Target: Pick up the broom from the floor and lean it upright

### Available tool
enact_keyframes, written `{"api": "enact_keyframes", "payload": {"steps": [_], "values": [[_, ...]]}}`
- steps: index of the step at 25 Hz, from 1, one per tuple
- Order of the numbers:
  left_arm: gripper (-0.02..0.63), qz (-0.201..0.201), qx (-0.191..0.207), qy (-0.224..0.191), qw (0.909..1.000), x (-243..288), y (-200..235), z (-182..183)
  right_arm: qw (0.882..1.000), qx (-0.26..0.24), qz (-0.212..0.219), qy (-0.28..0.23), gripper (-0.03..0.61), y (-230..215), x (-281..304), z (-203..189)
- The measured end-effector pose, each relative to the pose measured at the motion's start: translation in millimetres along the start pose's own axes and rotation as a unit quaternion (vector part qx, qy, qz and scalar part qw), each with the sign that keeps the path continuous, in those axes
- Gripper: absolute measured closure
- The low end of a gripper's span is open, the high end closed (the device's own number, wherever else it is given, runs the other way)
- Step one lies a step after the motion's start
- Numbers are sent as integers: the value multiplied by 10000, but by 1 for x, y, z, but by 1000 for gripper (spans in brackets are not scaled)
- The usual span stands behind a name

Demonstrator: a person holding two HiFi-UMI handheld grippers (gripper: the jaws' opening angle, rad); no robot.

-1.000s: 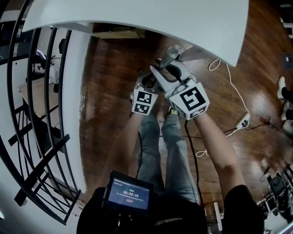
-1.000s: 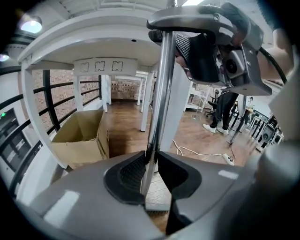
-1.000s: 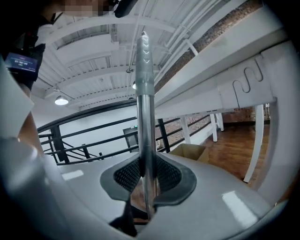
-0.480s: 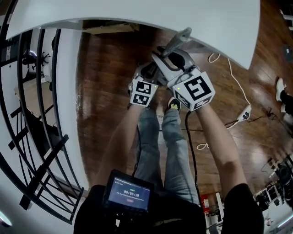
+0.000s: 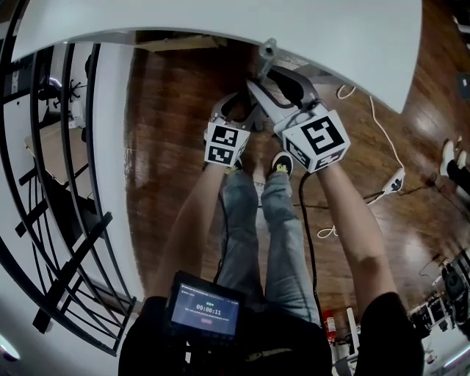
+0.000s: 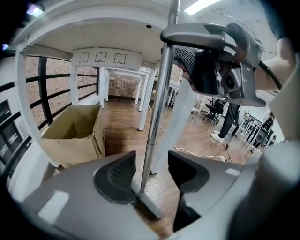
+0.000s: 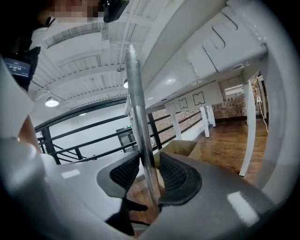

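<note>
Against the near edge of the white counter the broom stands almost straight up. Its brush end sits on the wood floor and its silver pole goes up past the counter's rim. I think the lifting is done and I am at the letting-go step.

My left gripper has just been opening its jaws. They are spread now, with the pole between them. The pole is close by the left pad, and there is a clear gap on the right side.

My right gripper is higher up the pole, and its jaws have just been opening too. The pole runs between them, very near the right pad, with a thin gap on the left. Neither gripper pinches it.

Next I should pull both grippers back toward me, slowly and straight, so no pad bumps the pole. If it gets a knock, it could slide along the rim and fall.
</note>
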State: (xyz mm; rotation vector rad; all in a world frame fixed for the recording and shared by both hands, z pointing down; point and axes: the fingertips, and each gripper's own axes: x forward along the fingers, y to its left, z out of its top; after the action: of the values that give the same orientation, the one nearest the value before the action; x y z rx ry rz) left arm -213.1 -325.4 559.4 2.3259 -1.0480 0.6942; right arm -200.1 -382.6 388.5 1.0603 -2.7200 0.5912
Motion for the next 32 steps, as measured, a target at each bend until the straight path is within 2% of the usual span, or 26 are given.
{"api": "enact_keyframes", "payload": {"steps": [4,8,13,19,22,26,32], "values": [[366,-26,58,-168,9998,-3,5,9,9999,-129,-8,60,433,0,1,-2],[351,-191,507,-297,9981,-1,5,26,9996,-275,-39,86,420,0,1,-4],[345,-241,366,-485,9979,-16,10,38,9997,-227,-110,52,414,4,-11,-1],[349,-243,520,-1013,9932,-21,17,80,9995,-282,-170,18,414,4,-16,-3],[366,-151,587,-1181,9912,-20,21,96,9995,-256,-161,11,414,7,-16,-5],[512,61,538,-1247,9907,-22,28,104,9995,-273,-155,23,417,9,-15,-6],[515,62,646,-1186,9908,-28,26,105,9994,-257,-241,-24,428,10,-16,-1]]}}
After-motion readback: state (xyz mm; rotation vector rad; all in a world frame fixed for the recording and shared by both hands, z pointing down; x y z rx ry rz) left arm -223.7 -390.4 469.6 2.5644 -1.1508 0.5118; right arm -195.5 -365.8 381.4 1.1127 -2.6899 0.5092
